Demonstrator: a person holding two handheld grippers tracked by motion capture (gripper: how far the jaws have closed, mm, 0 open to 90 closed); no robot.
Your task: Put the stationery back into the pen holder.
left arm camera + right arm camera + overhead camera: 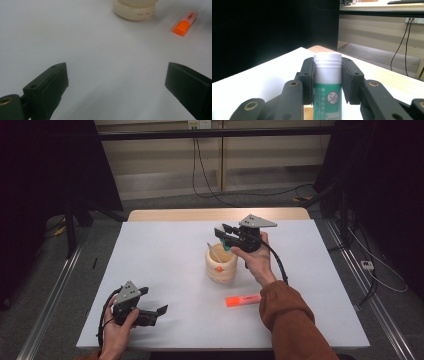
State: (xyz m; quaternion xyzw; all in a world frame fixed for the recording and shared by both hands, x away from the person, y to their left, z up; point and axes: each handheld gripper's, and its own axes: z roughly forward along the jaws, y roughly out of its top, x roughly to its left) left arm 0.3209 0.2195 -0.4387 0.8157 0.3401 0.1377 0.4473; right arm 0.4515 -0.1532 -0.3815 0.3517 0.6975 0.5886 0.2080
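The right gripper (pixel 327 82) has its jaws closed partway, their pads pressed on both sides of a green-and-white tube (pixel 327 87) just below its white cap, and the tube stands upright between them. In the high view this right gripper (pixel 226 238) hangs over the 1 o'clock rim of the cream holder cup (pixel 221 265) near the table's middle, with the tube's green end (pixel 226 247) just at the rim beside a pale stick (pixel 216 252) already leaning in the cup. The step in hand looks like setting the tube down into the cup, and to do it well the hand should bring the tube's lower end fully inside the rim, clear of the stick, keep it upright, lower it until it rests, and only then let the jaws spread. The left gripper (pixel 116 85) rests low at the table's 7 o'clock corner, jaws wide apart with nothing but bare tabletop between them. An orange highlighter (pixel 243 300) lies flat at the cup's 5 o'clock, near but apart from it, on the white table (pixel 165 245).
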